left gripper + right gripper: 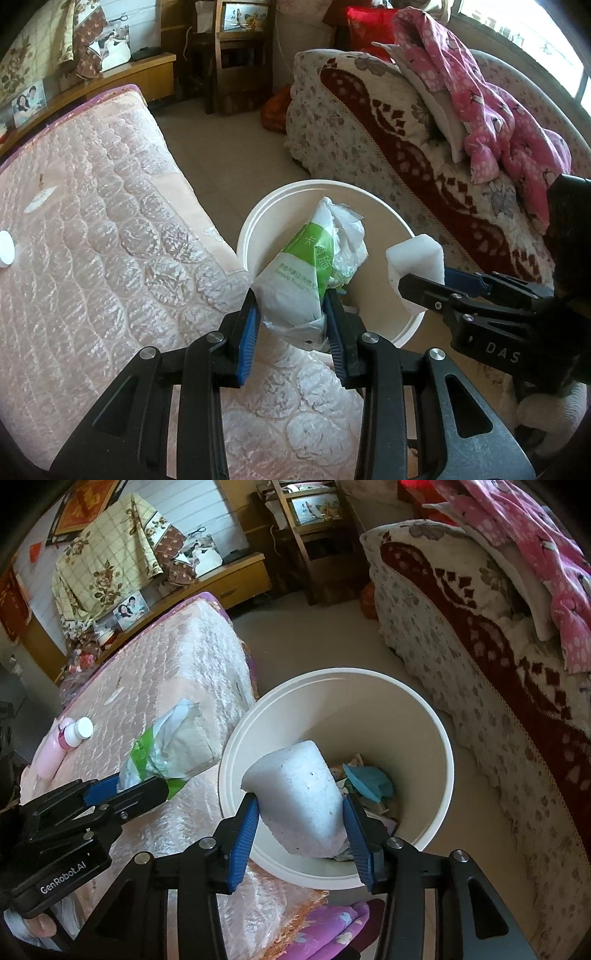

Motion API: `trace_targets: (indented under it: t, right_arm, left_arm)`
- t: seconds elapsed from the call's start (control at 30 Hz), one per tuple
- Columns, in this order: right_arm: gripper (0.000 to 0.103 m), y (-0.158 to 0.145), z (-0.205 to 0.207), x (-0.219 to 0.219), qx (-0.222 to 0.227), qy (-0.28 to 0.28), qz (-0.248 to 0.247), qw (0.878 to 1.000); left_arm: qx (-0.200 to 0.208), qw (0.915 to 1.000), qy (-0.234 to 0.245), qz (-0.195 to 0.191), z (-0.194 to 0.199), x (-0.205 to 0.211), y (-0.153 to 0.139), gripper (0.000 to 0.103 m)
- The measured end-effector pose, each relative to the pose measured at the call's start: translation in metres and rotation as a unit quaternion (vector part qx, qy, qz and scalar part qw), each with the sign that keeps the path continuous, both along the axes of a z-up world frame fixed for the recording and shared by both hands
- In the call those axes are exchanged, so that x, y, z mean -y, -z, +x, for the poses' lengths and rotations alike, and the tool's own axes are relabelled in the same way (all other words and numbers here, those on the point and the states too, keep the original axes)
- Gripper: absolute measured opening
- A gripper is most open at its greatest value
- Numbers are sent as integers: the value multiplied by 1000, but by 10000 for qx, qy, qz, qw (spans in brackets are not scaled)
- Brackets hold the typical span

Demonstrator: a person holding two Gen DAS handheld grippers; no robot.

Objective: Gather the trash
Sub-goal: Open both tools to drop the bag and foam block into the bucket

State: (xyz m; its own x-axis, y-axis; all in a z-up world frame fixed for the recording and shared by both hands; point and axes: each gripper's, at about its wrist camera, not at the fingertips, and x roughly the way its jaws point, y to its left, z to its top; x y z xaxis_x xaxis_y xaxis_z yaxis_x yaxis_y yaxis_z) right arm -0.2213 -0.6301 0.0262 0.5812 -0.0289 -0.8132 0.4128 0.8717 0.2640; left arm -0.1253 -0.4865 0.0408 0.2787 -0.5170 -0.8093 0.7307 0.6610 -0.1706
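Observation:
A white round bin [436,716] stands on the floor beside the bed and also shows in the left wrist view [255,221]. It holds blue paper scraps [369,781]. My left gripper [291,317] is shut on a white and green tissue packet [306,266] at the bin's near rim; the packet also shows in the right wrist view [159,753]. My right gripper [301,812] is shut on a white foam block [299,797] held over the bin's opening; the block also shows in the left wrist view [415,258].
A pink quilted bed [92,240] lies on the left, with a pink bottle with a white cap [70,738] on it. A sofa with a floral red cover [406,155] and pink clothes [491,110] stands on the right. A wooden chair [240,55] stands at the back.

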Motion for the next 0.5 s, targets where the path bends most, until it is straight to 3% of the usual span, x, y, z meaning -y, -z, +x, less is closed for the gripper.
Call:
trace_targets:
  t: [0.17, 0.23, 0.5]
  right_arm:
    - [53, 1, 2, 3, 5, 78, -42, 10000]
    - [63, 1, 3, 2, -14, 106, -128, 9999]
    - [64, 0, 0, -1, -29, 106, -104, 9999]
  left_arm:
    - [-77, 9999, 4, -121, 4, 0, 2, 37]
    - [-150, 9997, 48, -191, 5, -1, 2, 38]
    - [-218, 9991, 97, -362, 6, -7, -1, 52]
